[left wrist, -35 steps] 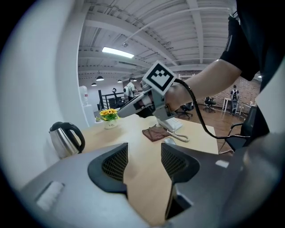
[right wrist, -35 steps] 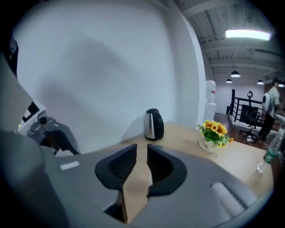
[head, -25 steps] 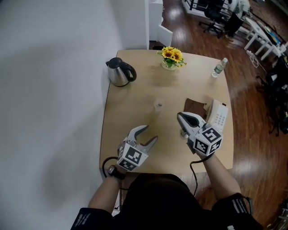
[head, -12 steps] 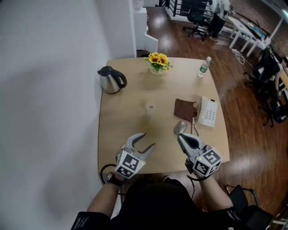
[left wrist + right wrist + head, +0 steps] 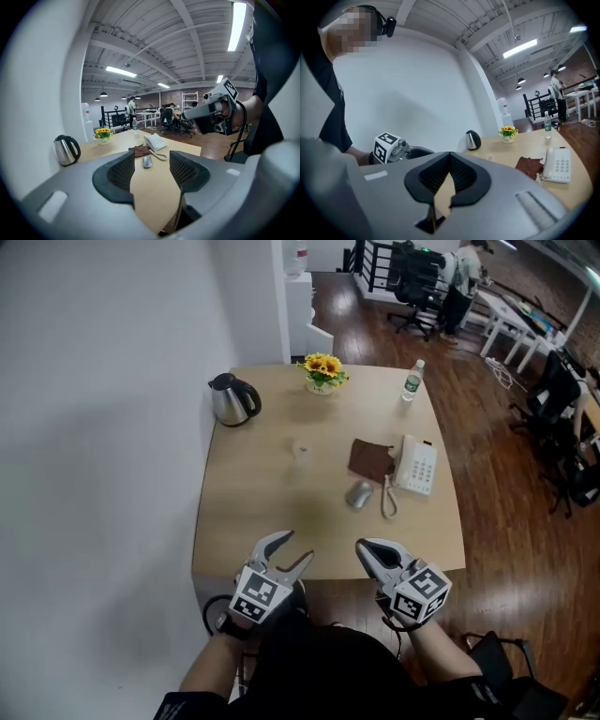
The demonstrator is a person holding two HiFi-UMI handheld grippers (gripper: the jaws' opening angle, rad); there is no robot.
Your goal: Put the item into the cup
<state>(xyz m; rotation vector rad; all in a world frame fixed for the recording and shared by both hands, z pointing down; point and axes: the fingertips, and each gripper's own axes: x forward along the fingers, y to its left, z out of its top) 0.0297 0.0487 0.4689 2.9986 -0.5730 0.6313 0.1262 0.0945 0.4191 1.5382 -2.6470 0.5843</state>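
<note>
A small clear cup (image 5: 301,450) stands alone near the middle of the wooden table (image 5: 253,512); it is also faint in the right gripper view (image 5: 490,157). A grey mouse (image 5: 359,494) lies right of it, beside a brown cloth (image 5: 370,460) and a white phone (image 5: 415,465). My left gripper (image 5: 292,548) hovers at the table's near edge, open and empty; its view shows the mouse (image 5: 147,161) far ahead between the jaws. My right gripper (image 5: 367,550) is beside it at the near edge, shut with nothing between its pads.
A steel kettle (image 5: 232,397) stands at the far left corner, a pot of sunflowers (image 5: 322,371) at the far edge, a water bottle (image 5: 410,381) at the far right. A white wall runs along the table's left side. Wooden floor and office chairs lie beyond.
Both grippers have drawn back toward me, from over the mouse and table middle to the near edge. The right one stays shut, the left one open.
</note>
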